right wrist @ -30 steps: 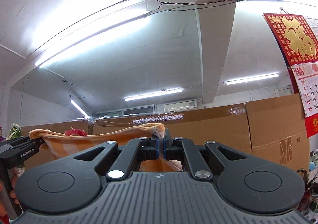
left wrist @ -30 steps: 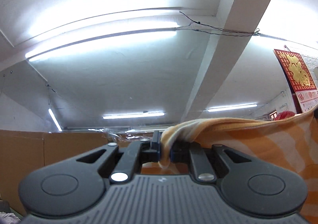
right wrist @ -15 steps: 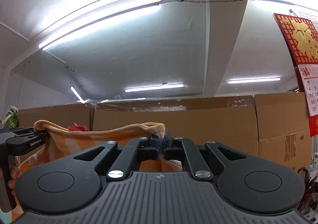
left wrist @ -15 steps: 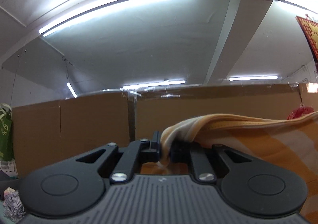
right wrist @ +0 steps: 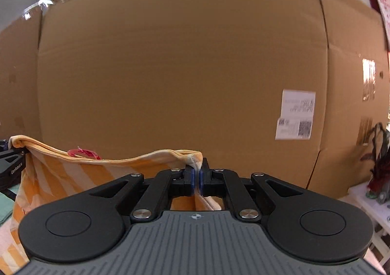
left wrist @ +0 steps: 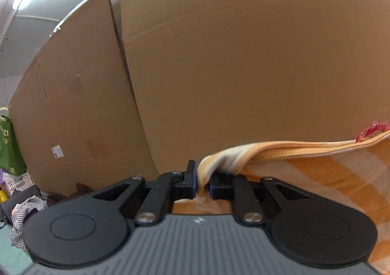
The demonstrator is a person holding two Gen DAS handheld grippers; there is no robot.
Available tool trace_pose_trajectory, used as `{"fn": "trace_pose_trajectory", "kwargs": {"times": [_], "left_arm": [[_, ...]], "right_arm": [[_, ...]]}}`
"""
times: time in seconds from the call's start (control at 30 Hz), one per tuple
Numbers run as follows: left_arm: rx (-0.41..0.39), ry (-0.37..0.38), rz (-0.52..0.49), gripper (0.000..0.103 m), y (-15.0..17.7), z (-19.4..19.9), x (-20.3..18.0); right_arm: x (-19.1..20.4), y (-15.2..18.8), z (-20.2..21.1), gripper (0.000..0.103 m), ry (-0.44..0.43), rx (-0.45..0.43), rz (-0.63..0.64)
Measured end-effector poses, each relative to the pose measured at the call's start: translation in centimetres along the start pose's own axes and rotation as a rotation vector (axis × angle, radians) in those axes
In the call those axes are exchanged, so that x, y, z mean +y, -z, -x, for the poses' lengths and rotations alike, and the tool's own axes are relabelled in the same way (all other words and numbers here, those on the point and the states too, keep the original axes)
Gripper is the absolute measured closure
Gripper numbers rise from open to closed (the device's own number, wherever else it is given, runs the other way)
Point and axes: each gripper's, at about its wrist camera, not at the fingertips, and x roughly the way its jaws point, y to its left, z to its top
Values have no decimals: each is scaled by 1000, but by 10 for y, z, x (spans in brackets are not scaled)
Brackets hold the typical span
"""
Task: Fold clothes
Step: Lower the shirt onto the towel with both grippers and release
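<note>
An orange-and-white striped garment (left wrist: pixel 329 172) hangs stretched between my two grippers. My left gripper (left wrist: pixel 202 183) is shut on one bunched corner of it, and the cloth runs off to the right. In the right wrist view the same garment (right wrist: pixel 80 177) spreads to the left, with my right gripper (right wrist: pixel 197 178) shut on its other top corner. The left gripper's black body (right wrist: pixel 11 170) shows at the left edge, holding the far corner. A small red tag (right wrist: pixel 81 153) sticks up from the top hem.
A tall wall of brown cardboard (left wrist: pixel 243 67) fills the background close ahead, with a white shipping label (right wrist: pixel 296 114). Crumpled striped and dark clothes (left wrist: pixel 26 211) lie low on the left beside a green bag (left wrist: pixel 7 145). A white shelf with a dark ornament (right wrist: pixel 377 170) stands at right.
Both grippers came down and tipped forward with the garment still held. The ceiling and light tubes slid out of view and the cardboard wall now fills both views.
</note>
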Motion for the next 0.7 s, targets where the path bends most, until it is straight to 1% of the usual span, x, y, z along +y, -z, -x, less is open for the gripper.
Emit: {"fn": "trace_pose_trajectory", "kwargs": {"times": [0.1,0.2,0.27,0.37,0.43,0.47,0.5,0.53,0.6,0.7], "left_arm": [[81,-4,-33,88,17,-38,-15],[169,11,-77,84,37,-72,-26],[216,18,-89,84,49,-91,-30],[244,12,-97,83,63,-112,-32],[253,-14,-116,82,75,-124,-32],[270,-20,-117,81,81,-130,-32],[306,-14,-108,81,86,-137,-30],[332,-4,-85,81,87,-142,-25],[338,0,-37,73,90,-145,-16],[334,-6,-38,71,91,-147,-20]], "right_arm": [[1,16,-43,99,24,71,-10],[-2,37,-80,99,23,172,-34],[-3,51,-103,100,35,235,-46],[-4,66,-125,99,57,259,-27],[-5,74,-137,99,65,278,-22],[-6,78,-144,99,69,293,-25],[-8,81,-150,99,74,310,-33],[-11,84,-156,99,77,338,-52],[-20,84,-163,97,64,355,-109],[-37,83,-162,95,46,357,-198]]}}
